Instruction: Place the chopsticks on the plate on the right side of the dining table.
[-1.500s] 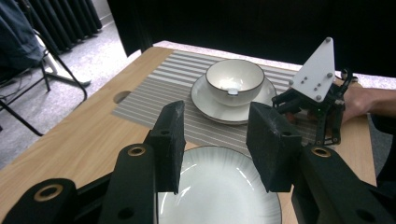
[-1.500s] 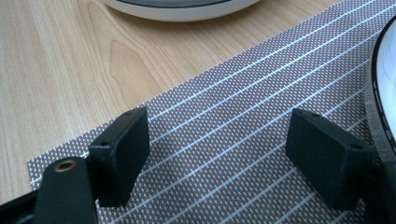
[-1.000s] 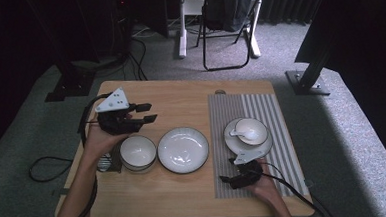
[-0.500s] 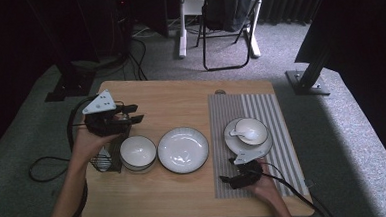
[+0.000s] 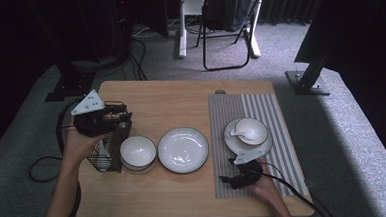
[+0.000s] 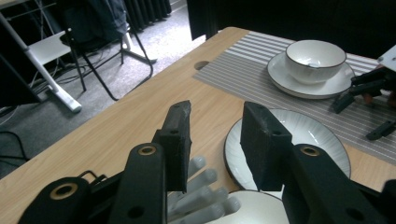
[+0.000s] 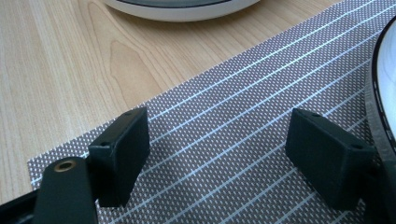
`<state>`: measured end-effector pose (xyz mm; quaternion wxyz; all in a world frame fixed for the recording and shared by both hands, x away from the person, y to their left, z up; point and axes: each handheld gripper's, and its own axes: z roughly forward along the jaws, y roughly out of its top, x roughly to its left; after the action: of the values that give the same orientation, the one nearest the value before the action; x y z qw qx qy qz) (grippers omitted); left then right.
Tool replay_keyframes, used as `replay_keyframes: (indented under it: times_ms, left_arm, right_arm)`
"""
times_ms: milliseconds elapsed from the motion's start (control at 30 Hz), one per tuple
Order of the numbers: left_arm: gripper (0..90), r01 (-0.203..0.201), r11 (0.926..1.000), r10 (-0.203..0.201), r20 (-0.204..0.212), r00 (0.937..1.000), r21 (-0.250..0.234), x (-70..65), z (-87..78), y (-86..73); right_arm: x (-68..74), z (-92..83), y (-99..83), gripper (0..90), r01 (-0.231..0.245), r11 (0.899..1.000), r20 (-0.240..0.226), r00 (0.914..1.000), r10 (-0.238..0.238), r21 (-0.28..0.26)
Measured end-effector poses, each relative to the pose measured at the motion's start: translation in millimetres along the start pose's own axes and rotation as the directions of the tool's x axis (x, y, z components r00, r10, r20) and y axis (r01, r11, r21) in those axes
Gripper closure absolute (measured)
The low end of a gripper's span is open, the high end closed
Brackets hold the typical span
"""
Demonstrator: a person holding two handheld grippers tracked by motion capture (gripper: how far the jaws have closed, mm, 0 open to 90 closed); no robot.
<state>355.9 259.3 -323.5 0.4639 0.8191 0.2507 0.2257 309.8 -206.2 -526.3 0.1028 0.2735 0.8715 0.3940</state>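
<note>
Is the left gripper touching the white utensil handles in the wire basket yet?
Apart. In the left gripper view the left gripper has open jaws, just closing, with nothing between them; the white utensil handles lie below the pads, a gap showing.

The desk is pale wood with a smooth, matt grain. On its right half lies a woven striped mat (grey cloth or vinyl, finely dotted close up). The plate at centre and the bowl left of it look like glossy white ceramic with dark rims. At the left, a black wire basket holds pale plastic handles. The jaws are matt black, slightly rough.
</note>
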Motion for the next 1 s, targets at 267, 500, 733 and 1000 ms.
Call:
replay_keyframes:
  times_ms: [267,500,733,1000]
  left_arm:
    - [66.0,0.016,0.9999,-0.016,-0.034,0.9993,0.000,5.8,-4.4,-6.6]
    - [67.5,0.021,0.9998,-0.020,-0.055,0.9983,0.001,7.3,-5.4,-10.3]
    - [67.7,0.016,0.9998,-0.016,-0.056,0.9983,0.014,7.4,-2.0,-11.7]
    - [67.7,0.024,0.9997,-0.024,-0.067,0.9975,0.004,8.3,1.6,-13.7]
  right_arm:
    - [-0.1,0.0,0.0,21.2,0.000,1.000,-0.001,1.0000,0.000,-0.001]
    - [-0.1,0.0,0.0,21.2,0.000,1.000,-0.001,1.0000,0.000,-0.001]
    - [0.0,0.0,0.0,21.2,0.000,1.000,-0.001,1.0000,0.000,0.000]
    - [-0.1,0.0,0.0,21.2,0.001,1.000,-0.001,1.0000,-0.001,0.000]
